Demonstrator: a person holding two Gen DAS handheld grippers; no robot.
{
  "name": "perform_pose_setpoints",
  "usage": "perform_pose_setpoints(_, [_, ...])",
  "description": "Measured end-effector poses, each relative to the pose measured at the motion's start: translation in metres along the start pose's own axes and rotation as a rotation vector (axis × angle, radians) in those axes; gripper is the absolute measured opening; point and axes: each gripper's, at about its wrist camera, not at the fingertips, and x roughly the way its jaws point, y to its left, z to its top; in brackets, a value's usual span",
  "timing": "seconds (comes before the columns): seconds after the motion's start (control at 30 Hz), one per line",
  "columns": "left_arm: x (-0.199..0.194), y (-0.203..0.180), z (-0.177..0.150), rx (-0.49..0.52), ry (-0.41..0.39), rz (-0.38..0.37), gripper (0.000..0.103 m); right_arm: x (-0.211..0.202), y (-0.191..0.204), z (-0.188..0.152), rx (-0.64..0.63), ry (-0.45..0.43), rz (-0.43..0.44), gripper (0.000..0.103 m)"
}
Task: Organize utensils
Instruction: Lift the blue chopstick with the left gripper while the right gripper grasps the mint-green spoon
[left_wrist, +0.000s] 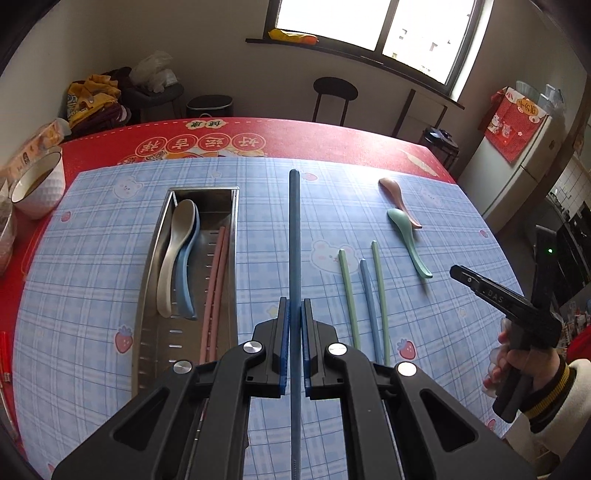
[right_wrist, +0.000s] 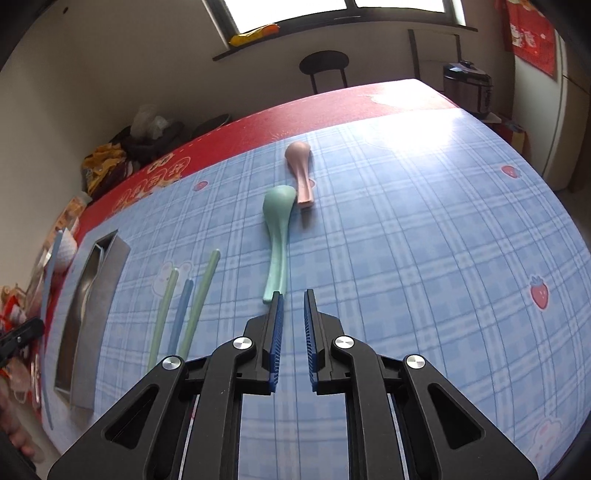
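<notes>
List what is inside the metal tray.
The metal tray holds a white spoon overlapping a blue spoon, plus two pink chopsticks. The gripper hides the tray's near end.

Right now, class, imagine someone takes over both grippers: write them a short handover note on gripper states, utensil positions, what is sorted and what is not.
Left gripper: shut on a long blue chopstick, lifted off the mat.
Right gripper: open, empty, just behind the mint green spoon's handle.
Done: the stainless steel tray holds a white spoon, a light blue spoon and two pink chopsticks.
Left: the held chopstick; on the blue checked mat, two green chopsticks, a second blue chopstick, the green spoon and a pink spoon.
</notes>
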Motion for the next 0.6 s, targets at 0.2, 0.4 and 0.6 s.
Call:
perform_pose_setpoints(0.2, [-0.016, 0.016, -0.001, -0.04, -0.037, 0.006, 0.006, 0.04, 0.015, 0.028, -0.051, 0.031, -0.038, 0.024])
perform_pose_setpoints(0.4, [-0.022, 0.03, -0.006, -0.076, -0.044, 0.011, 0.006, 0.075, 0.027, 0.042, -0.075, 0.091, -0.095, 0.024])
perform_pose_setpoints(0.6, [-0.027, 0.042, -0.012, -0.108, -0.047, 0.017, 0.006, 0.086, 0.034, 0.046, -0.085, 0.102, -0.185, 0.024])
